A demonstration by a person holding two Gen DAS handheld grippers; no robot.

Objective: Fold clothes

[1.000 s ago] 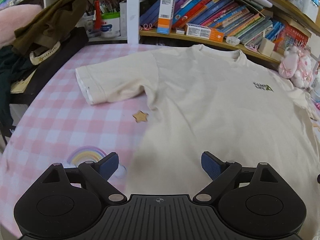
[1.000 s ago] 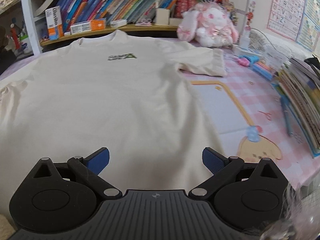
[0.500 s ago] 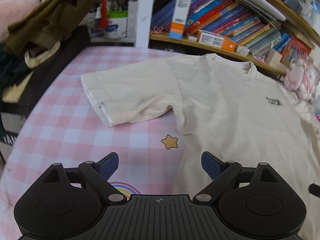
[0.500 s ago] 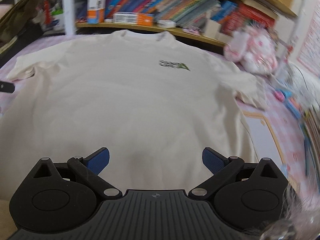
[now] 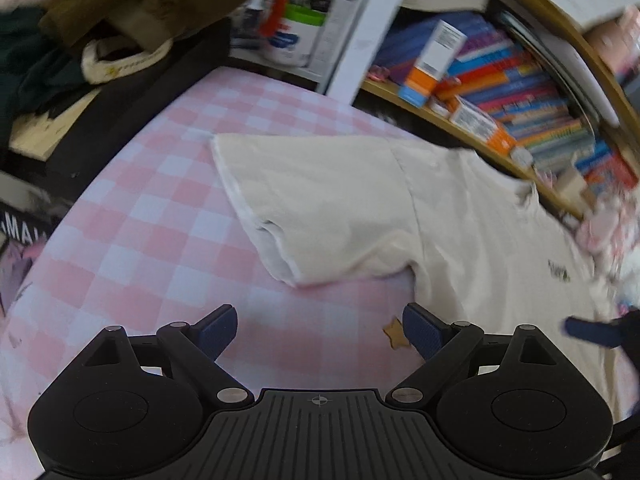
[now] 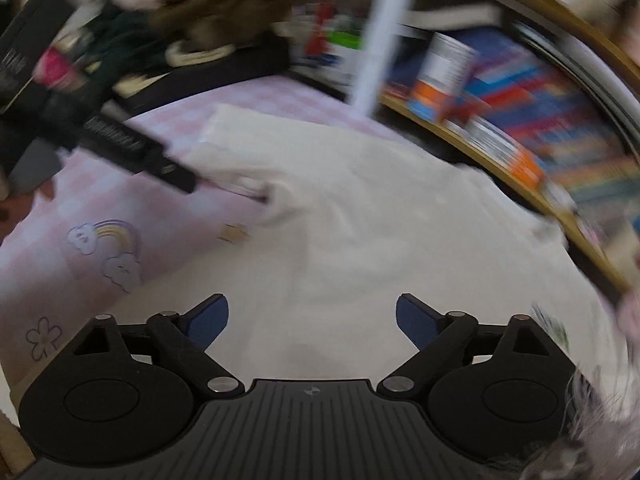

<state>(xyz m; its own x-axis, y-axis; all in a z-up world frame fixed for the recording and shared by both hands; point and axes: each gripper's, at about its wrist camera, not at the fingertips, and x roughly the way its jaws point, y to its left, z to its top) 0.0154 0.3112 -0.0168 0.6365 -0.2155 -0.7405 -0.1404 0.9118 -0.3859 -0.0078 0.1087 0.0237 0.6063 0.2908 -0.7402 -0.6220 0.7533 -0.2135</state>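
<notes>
One cream T-shirt (image 5: 460, 216) lies spread flat, front up, on the pink checked desk (image 5: 132, 216), one sleeve (image 5: 316, 200) stretched out sideways. It looks soft, light and limp; the sleeve's hem seems the handiest hold. Two grippers, left (image 5: 318, 330) and right (image 6: 312, 320), hover over it, jaws released and empty.

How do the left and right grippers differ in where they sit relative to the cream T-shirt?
The left gripper hangs over bare pink checked cloth, short of the T-shirt's sleeve; the right gripper hangs over the shirt's body. The left view is fairly sharp, the right motion-blurred. Both are open and hold nothing.
</notes>
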